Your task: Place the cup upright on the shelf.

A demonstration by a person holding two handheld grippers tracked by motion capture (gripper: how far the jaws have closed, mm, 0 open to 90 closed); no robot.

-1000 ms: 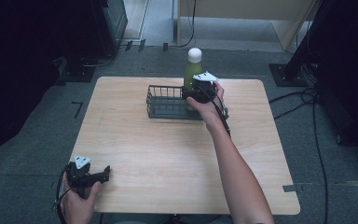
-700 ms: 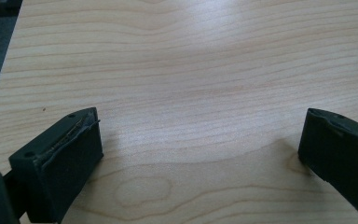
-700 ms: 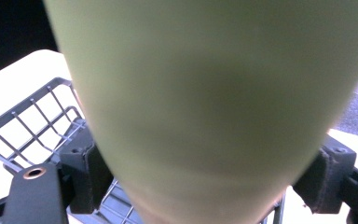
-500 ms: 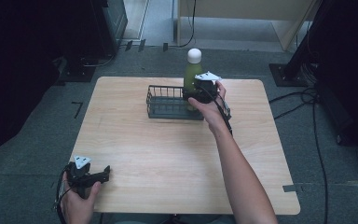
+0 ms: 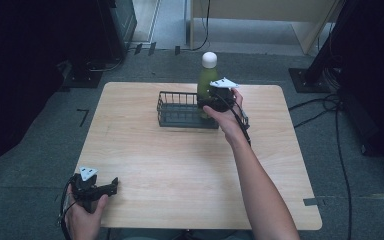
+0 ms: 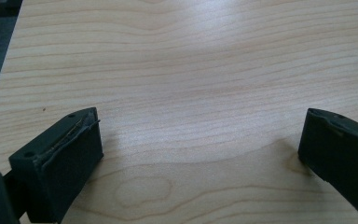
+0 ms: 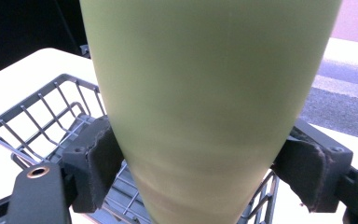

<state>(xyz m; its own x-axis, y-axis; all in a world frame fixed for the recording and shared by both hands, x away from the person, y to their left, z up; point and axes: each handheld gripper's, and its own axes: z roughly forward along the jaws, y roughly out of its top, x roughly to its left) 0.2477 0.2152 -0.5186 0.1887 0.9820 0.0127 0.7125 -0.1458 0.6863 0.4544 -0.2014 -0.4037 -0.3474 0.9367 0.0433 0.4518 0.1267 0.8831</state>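
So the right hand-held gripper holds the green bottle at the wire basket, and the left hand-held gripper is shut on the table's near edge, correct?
Not quite. The left hand-held gripper is open, with bare table between its jaws, as the left gripper view shows. The right hand-held gripper does hold the green bottle at the wire basket.

The right forearm [image 5: 260,190] reaches from the near edge far across the table, its hand [image 5: 227,117] wrapped around the right gripper [image 7: 200,172], whose two black jaws have just been closing and now press on both sides of a green bottle [image 7: 205,102]. The left hand [image 5: 82,212] stays low at the near left corner and holds the left gripper [image 5: 97,187] close above the wood, pointing to the right. In the left gripper view its jaws stand wide apart with nothing between them, the dark pads [image 6: 70,158] showing at each side.
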